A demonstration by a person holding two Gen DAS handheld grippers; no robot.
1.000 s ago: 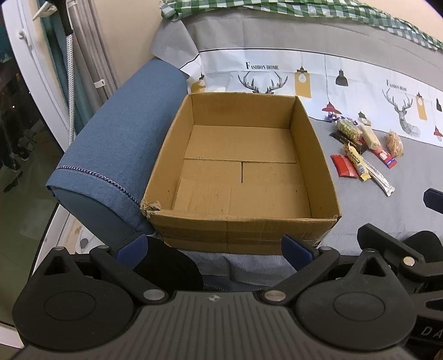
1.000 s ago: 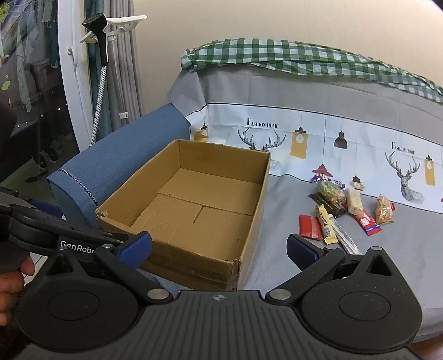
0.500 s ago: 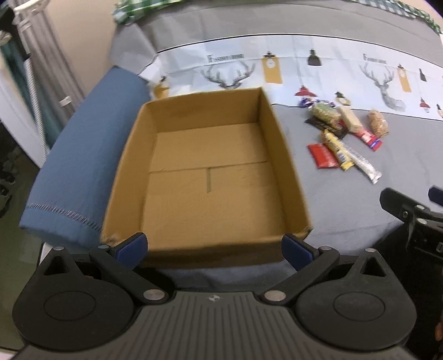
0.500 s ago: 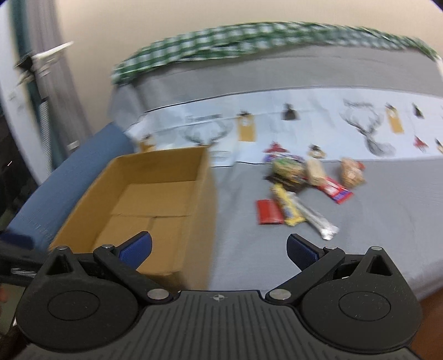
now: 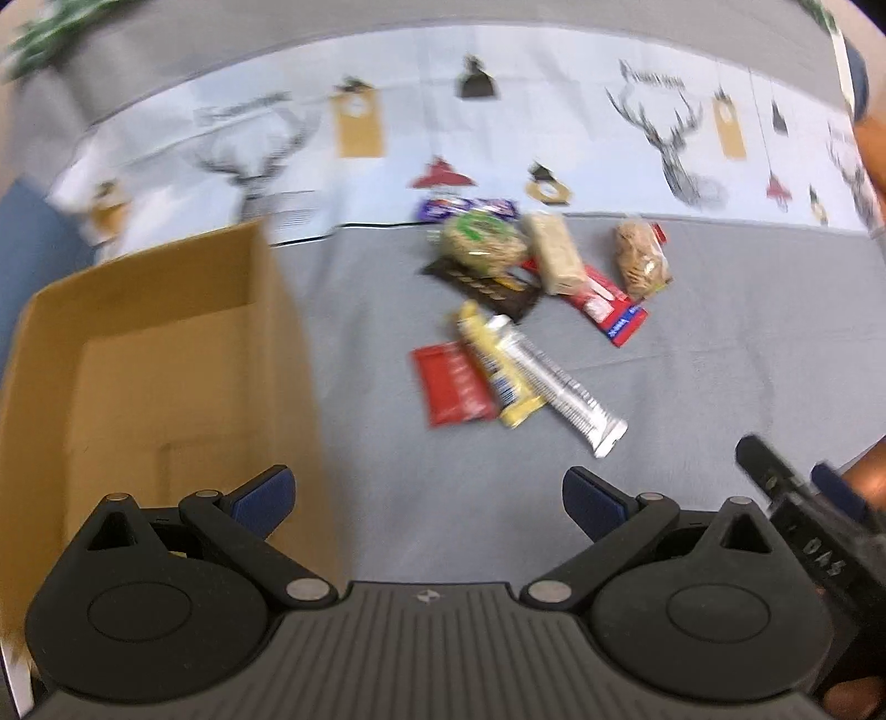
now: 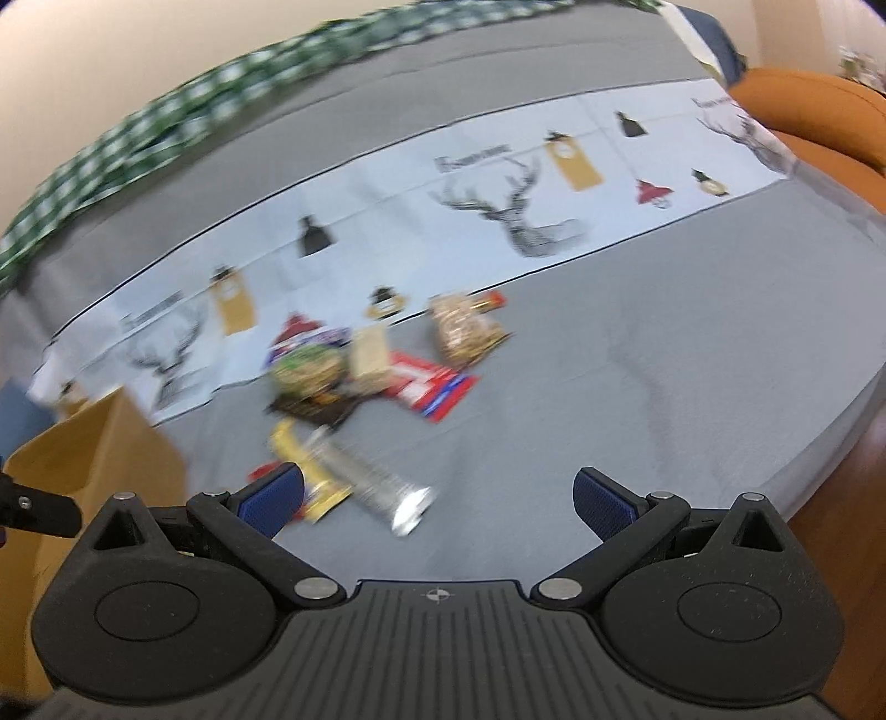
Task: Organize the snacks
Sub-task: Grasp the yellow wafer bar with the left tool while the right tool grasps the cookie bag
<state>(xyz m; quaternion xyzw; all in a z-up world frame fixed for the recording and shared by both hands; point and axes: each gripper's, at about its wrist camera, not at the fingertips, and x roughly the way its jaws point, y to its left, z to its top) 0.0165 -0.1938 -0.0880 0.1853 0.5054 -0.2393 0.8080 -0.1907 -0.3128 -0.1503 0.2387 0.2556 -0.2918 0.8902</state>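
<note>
Both pictures are blurred. The surface is a grey cloth (image 5: 720, 360) with a white printed band (image 6: 387, 183) running across its far part; the band shows deer heads, lamps and yellow tags. Above the band, in the right wrist view, a green checked cloth (image 6: 166, 111) lies along the back, and behind it there is a plain cream wall (image 6: 111, 44). An orange seat (image 6: 819, 111) stands at the far right edge.

The snacks (image 5: 515, 310) lie in a loose pile on the grey cloth, near the edge of the band and to the right of the box (image 5: 155, 343). Nearest in the pile is a silver bar (image 5: 559, 387), touching a yellow bar (image 5: 498, 365) and a red packet (image 5: 454, 382). The box is open cardboard, and what shows of its inside is bare.

The left gripper (image 5: 429, 493) has its fingers wide apart, with nothing between them, above the cloth beside the box. The right gripper (image 6: 437, 495) is also spread wide and holds nothing; its left finger (image 6: 274, 493) covers part of the yellow bar in the view.
</note>
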